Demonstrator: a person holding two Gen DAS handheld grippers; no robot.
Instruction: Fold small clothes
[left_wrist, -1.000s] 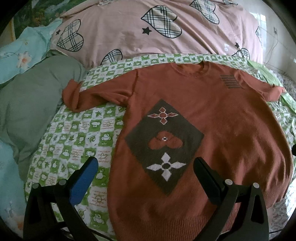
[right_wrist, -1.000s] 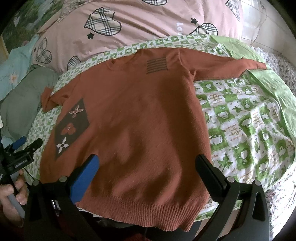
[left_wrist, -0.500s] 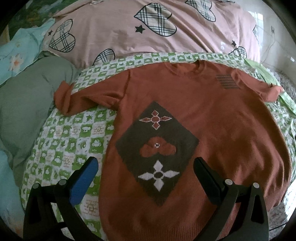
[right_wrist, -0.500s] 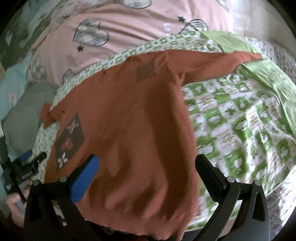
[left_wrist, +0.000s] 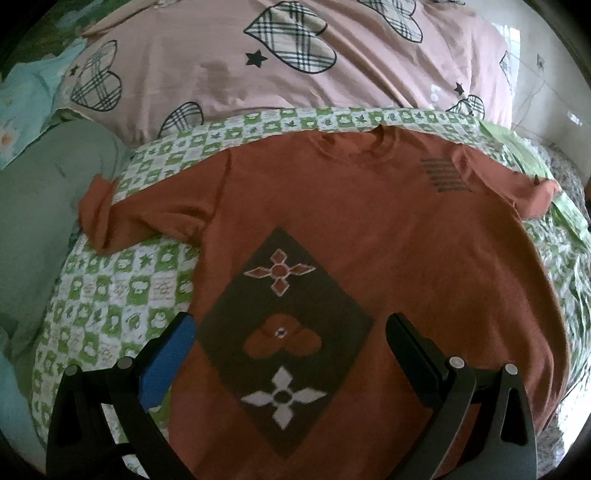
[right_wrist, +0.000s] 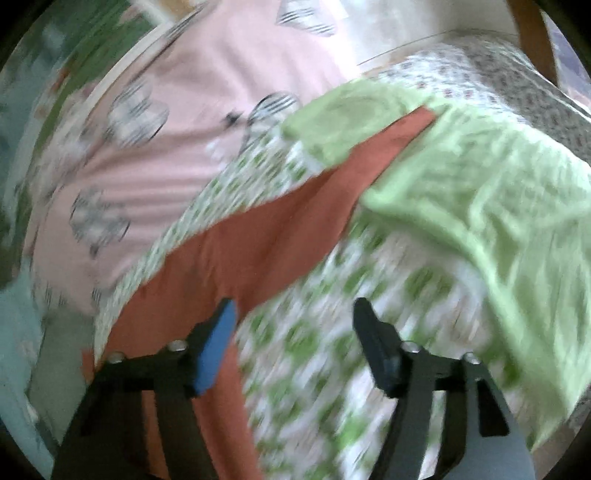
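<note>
A rust-orange sweater (left_wrist: 388, 240) lies flat, front up, on a green-and-white checked sheet (left_wrist: 110, 295), with a dark diamond patch (left_wrist: 284, 332) on its lower left. My left gripper (left_wrist: 290, 332) is open and empty above the diamond patch. In the blurred right wrist view my right gripper (right_wrist: 293, 314) is open and empty, over the sheet (right_wrist: 332, 332) just right of the sweater's right sleeve (right_wrist: 295, 229), which stretches up to the right.
A pink quilt with plaid hearts (left_wrist: 277, 62) lies behind the sweater. A grey-green cloth (left_wrist: 33, 221) lies to the left. A light green blanket (right_wrist: 480, 177) covers the sheet at the right, touching the sleeve end.
My right gripper has swung fast to the right and forward, from over the sweater's hem to beside the right sleeve. My left gripper has moved slightly forward over the diamond patch.
</note>
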